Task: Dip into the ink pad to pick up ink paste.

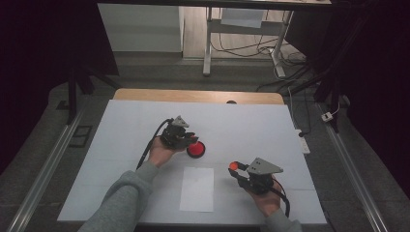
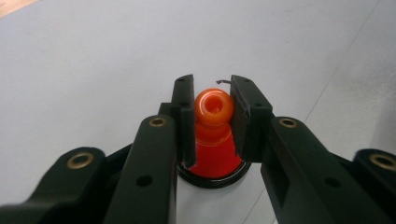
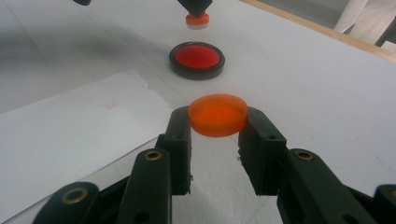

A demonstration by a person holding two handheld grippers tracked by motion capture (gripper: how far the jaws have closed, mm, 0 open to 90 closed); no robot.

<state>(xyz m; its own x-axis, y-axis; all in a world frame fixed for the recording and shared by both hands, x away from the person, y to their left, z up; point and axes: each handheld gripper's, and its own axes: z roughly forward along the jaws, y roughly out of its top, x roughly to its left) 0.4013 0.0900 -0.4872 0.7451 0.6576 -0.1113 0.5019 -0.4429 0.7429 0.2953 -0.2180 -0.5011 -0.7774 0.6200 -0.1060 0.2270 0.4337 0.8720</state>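
In the high view, the left gripper sits just left of centre on the white table, its tips right at the upper-left edge of a red disc in a black ring. The left gripper view shows its jaws nearly closed on either side of an orange knob-topped piece at frame centre; the pads sit flush to the rounded head, though whether they press it firmly I cannot tell. Below that head, the piece widens into a red-orange cone, and a black rim curves under it at lower centre. The right gripper lies in the lower right of the high view, an orange spot at its tips. In the right gripper view, the jaws stand moderately apart and clamp a flat orange disc by its edges at frame centre, clear of the table. Beyond it, toward upper centre, lies the red disc in its black ring, and at the top edge the other gripper's tip holds a small orange piece. A white sheet of paper lies between the two hands, at lower centre of the high view.
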